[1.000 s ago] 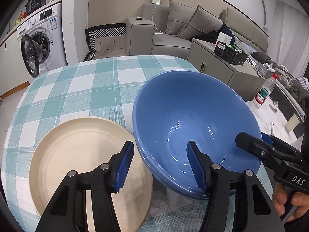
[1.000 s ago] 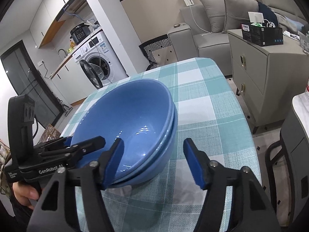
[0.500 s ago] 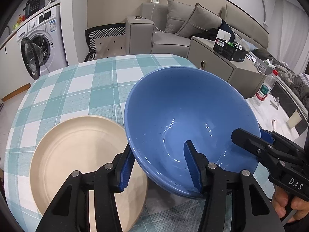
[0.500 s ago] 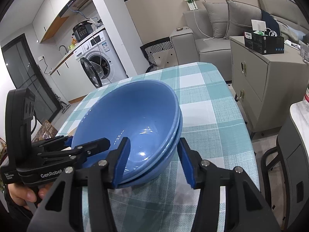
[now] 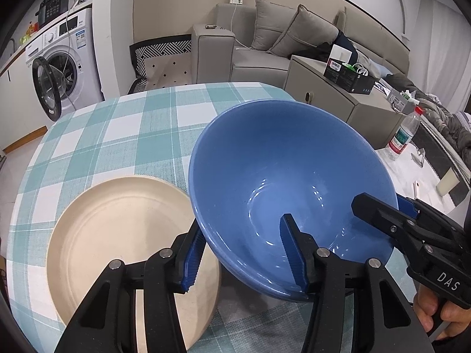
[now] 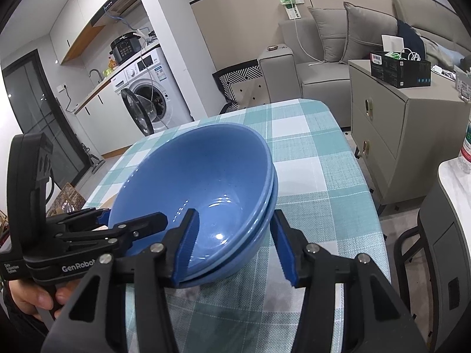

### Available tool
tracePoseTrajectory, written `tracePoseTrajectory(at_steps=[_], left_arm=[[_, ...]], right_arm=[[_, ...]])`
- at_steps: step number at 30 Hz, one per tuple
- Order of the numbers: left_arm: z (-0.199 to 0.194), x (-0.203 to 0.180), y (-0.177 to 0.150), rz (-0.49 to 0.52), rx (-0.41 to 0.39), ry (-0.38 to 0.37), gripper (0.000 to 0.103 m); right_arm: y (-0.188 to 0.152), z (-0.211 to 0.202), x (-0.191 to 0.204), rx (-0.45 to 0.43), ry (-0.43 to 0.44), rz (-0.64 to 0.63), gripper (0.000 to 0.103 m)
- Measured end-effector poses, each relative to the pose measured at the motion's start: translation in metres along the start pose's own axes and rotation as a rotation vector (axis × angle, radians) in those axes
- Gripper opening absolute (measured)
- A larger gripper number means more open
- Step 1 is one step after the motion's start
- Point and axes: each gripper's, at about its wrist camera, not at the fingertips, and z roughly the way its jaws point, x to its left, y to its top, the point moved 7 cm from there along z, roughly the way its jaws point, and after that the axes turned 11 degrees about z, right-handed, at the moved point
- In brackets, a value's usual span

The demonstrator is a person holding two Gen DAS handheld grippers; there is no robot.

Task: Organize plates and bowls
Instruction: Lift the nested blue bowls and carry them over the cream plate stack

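— Blue bowls (image 5: 282, 182), two of them nested, tilted over the checked surface (image 5: 117, 135), near edge low, right beside the beige plate (image 5: 123, 235)!

— And both tongs are on that stack. The left tongs (image 5: 240, 260) have just been closing and now straddle the rim, one pad outside, one inside the bowl, pressing on the wall.

— Same on the other side: the right tongs (image 6: 235, 247) have just been closing too, one pad inside, one against the outer bowl, clamped on both rims.

— What's the danger?

— Smooth glazed walls, I'd say. If either pinch slips, the stack could swing down and knock the plate's edge. And the inner bowl might slide out of the outer one if the tilt grows.
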Motion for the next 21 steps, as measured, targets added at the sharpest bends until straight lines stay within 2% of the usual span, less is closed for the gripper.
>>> tracePoseTrajectory(at_steps=[21], left_arm=[[-0.035,-0.002,0.009,0.003,-0.052,0.017,0.052]], right_arm=[[0.011,-0.020,0.007,-0.030,0.027,-0.001,0.051]])
